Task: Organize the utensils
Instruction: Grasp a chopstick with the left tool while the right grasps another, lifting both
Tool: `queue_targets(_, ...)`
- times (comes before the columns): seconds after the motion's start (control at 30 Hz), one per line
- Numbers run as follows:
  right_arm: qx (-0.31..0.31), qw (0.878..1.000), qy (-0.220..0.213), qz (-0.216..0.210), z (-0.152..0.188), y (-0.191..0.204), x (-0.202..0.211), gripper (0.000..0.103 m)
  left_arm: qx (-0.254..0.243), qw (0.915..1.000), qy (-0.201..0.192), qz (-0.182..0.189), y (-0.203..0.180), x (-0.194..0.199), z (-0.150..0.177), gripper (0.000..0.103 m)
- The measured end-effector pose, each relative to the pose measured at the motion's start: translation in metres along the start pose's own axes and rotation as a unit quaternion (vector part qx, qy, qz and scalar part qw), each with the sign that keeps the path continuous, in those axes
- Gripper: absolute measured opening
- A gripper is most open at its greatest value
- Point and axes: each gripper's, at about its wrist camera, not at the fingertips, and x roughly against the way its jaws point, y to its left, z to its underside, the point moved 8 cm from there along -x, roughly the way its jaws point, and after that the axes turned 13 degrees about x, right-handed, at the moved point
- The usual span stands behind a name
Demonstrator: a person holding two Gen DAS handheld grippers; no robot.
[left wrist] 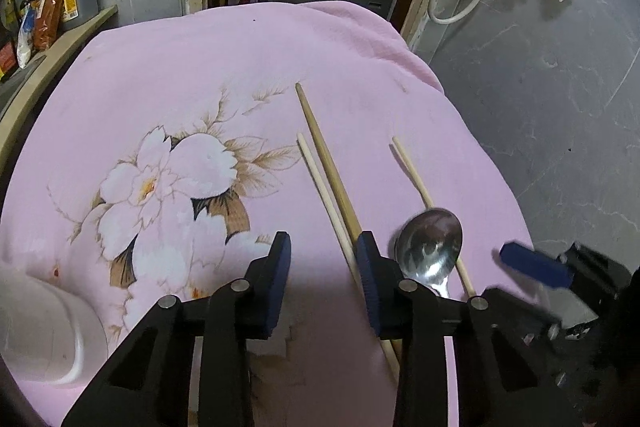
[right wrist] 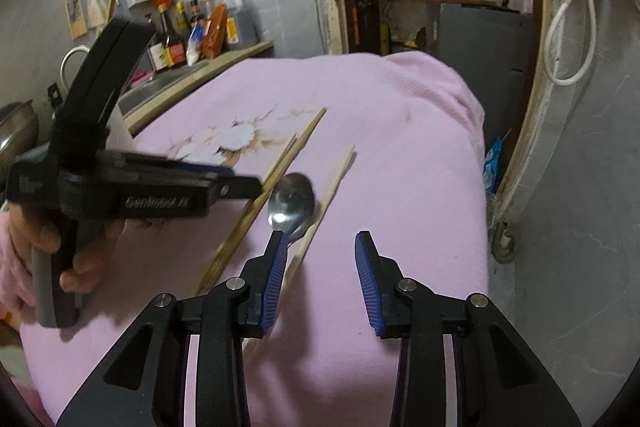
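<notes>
My left hand-held gripper (left wrist: 322, 259) jaws part-open, nothing between; paired chopsticks (left wrist: 326, 171) just right of it, long axis running near to far. My right hand-held gripper (right wrist: 320, 259) also apart, empty; spoon (right wrist: 292, 201) just ahead-left, nearer this hand. Count on the pink-clothed surface (left wrist: 192, 67): three chopsticks, one spoon

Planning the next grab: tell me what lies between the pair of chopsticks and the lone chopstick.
The metal spoon, bowl up, overlapping the lone chopstick and clear of the pair of chopsticks; left wrist view.
</notes>
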Motion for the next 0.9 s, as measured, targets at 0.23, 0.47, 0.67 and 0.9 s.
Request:
queue_targets(0.23, 0.03, 0.999, 0.035, 0.018, 0.005, 0.006, -0.01, 0.032, 0.007, 0.9999, 0.013, -0.004, 0.002, -0.004, -0.004, 0.021)
queue_targets(0.47, 0.06, 0.995, 0.055, 0.051, 0.001, 0.001, -0.022, 0.031, 0.012, 0.9999, 0.01, -0.002, 0.002, -0.008, -0.01, 0.021)
queue_targets(0.67, 0.044, 0.996, 0.049, 0.06, -0.007, -0.011, -0.026, 0.025, 0.0, 0.9997, 0.014, -0.02, -0.004, -0.017, -0.014, 0.017)
queue_targets(0.9, 0.023, 0.996, 0.05, 0.066, -0.005, -0.021, -0.024, 0.005, 0.014, 0.9993, 0.031, -0.016, 0.004, -0.015, -0.012, 0.004)
